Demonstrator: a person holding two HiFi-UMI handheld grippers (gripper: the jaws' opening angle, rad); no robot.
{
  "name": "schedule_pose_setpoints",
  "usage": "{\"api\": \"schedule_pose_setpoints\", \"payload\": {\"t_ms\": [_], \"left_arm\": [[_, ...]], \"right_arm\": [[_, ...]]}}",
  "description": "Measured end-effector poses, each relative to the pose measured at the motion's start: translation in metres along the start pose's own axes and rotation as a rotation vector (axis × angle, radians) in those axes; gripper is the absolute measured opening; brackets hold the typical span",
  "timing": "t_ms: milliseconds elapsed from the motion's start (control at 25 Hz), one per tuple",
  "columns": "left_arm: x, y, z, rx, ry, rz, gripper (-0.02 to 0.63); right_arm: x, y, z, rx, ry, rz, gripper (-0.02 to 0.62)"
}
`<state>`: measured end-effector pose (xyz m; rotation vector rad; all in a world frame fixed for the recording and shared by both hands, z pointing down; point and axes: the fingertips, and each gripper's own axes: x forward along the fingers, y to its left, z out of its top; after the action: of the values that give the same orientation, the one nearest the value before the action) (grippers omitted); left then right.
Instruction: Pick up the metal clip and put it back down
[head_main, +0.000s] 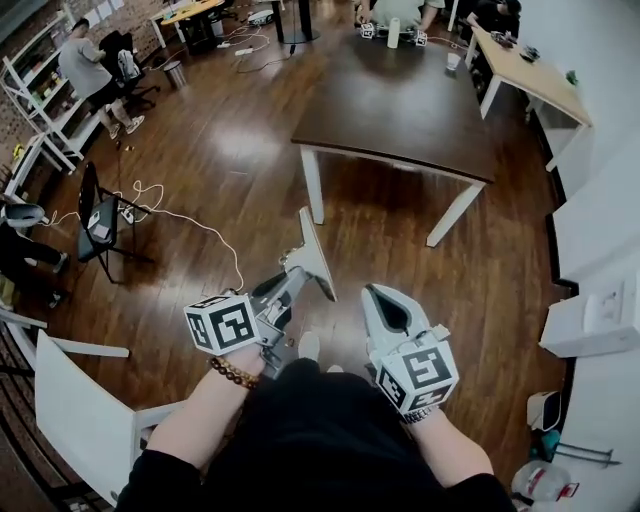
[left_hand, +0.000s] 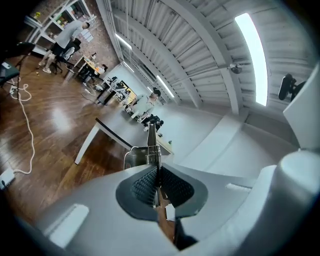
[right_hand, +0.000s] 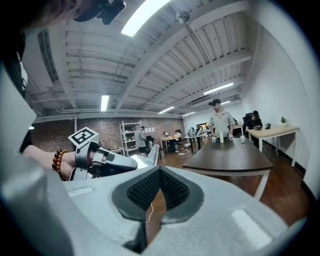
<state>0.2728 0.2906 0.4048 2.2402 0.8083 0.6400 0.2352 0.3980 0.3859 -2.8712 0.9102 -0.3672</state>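
The metal clip (head_main: 314, 252) is a long silvery clip with a spring. It sticks out forward from my left gripper (head_main: 292, 275), which is shut on its near end and holds it in the air above the wooden floor. In the left gripper view the clip (left_hand: 151, 145) stands edge-on between the dark ribbed pads (left_hand: 142, 186), its tip pointing at a far table. My right gripper (head_main: 383, 298) hovers just right of it, shut, with nothing in it. In the right gripper view its pads (right_hand: 142, 189) meet at the tip, and the left gripper (right_hand: 102, 162) shows at the left.
A dark brown table (head_main: 400, 100) on white legs stands ahead, with a person and small items at its far end. A white chair (head_main: 75, 400) is close at the lower left; a black chair (head_main: 95, 220) and a white cable (head_main: 205, 228) lie left. White desks (head_main: 590, 230) line the right wall.
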Motion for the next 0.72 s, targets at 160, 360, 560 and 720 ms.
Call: {"api": "schedule_pose_setpoints", "payload": {"t_ms": [160, 360, 560, 720], "left_arm": [[0.043, -0.009, 0.003, 0.026, 0.053, -0.061, 0.021], [0.097, -0.007, 0.018, 0.017, 0.100, -0.128, 0.021], [0.143, 0.018, 0.049, -0.003, 0.134, -0.170, 0.021], [0.171, 0.038, 0.079, -0.018, 0.171, -0.204, 0.021]], "right_arm": [[-0.006, -0.036, 0.003, 0.014, -0.024, -0.091, -0.011], [0.009, -0.079, 0.009, 0.024, -0.013, -0.177, -0.011], [0.050, -0.111, 0.029, 0.001, -0.009, -0.240, -0.011], [0.087, -0.131, 0.044, 0.002, 0.003, -0.293, -0.011]]}}
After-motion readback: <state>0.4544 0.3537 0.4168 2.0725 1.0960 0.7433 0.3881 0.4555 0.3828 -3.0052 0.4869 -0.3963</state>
